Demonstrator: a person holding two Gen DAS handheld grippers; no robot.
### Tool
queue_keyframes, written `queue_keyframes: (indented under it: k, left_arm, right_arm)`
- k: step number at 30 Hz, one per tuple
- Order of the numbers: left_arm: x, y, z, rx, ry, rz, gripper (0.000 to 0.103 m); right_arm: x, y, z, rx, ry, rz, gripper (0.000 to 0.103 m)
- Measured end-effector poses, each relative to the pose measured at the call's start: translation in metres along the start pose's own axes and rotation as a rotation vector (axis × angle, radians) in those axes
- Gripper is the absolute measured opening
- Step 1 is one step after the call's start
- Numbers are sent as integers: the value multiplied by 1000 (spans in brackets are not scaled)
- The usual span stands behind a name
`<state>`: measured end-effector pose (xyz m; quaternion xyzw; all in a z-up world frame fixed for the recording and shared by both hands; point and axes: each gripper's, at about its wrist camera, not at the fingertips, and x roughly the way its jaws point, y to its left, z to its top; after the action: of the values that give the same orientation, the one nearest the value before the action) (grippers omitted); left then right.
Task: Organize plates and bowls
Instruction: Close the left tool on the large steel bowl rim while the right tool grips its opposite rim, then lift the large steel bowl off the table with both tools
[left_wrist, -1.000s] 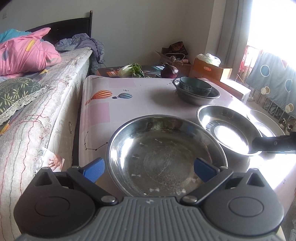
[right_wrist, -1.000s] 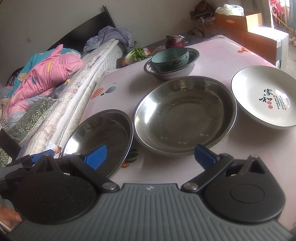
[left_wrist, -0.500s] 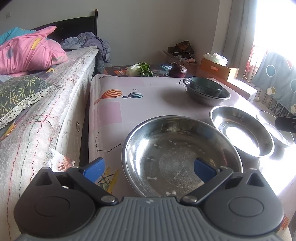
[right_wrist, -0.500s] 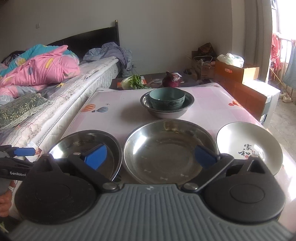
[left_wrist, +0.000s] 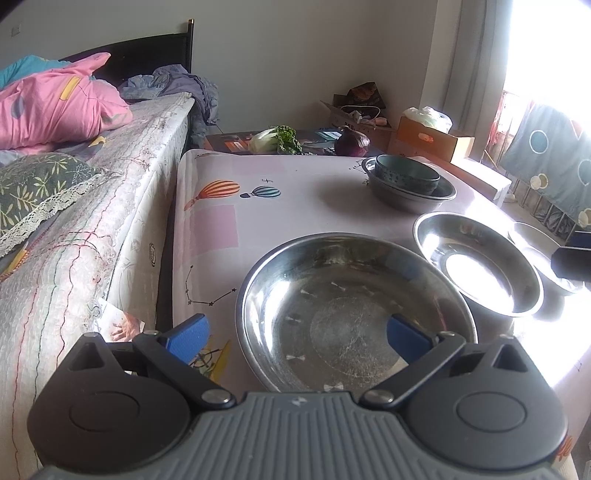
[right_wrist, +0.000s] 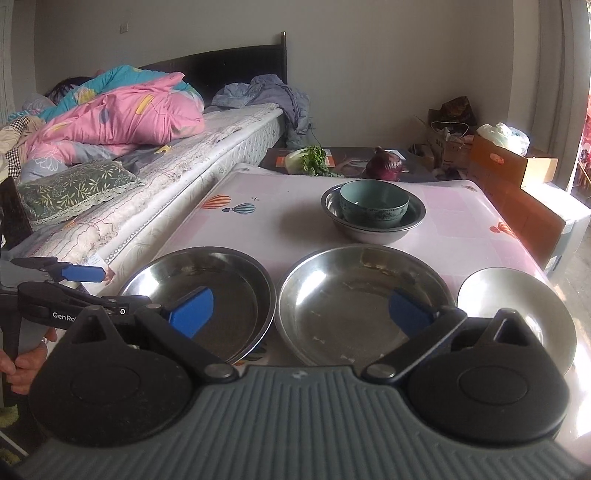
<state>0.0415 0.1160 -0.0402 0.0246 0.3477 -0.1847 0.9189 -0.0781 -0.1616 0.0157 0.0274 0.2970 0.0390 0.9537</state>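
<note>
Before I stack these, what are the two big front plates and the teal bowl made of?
Both front plates look like polished steel: mirror glare, fine scratches. The teal bowl looks like glazed ceramic: glossy, with a printed band.

Each black plastic two-finger gripper (right_wrist: 301, 312) has blue pads (right_wrist: 191, 311), silver pivot screws and a ribbed grey body; white "GenRo" lettering marks the left gripper (right_wrist: 79, 280).
</note>
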Motion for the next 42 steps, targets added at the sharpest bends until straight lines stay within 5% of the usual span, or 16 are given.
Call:
queue_keyframes:
  k: [7, 18, 36, 42]
  left_arm:
    - [1, 1, 1, 15, 9, 15, 103]
    - [6, 12, 0, -4, 32, 2, 98]
    - [47, 17, 11, -23, 205, 14, 61]
    - [49, 15, 12, -16, 219, 17, 51]
  right_arm:
    - [30, 1, -26, 164, 76, 69, 96]
    - [50, 9, -43, 239, 136, 99, 65]
    - [83, 17, -30, 208, 157, 93, 30]
    - [93, 16, -31, 203, 175, 89, 27]
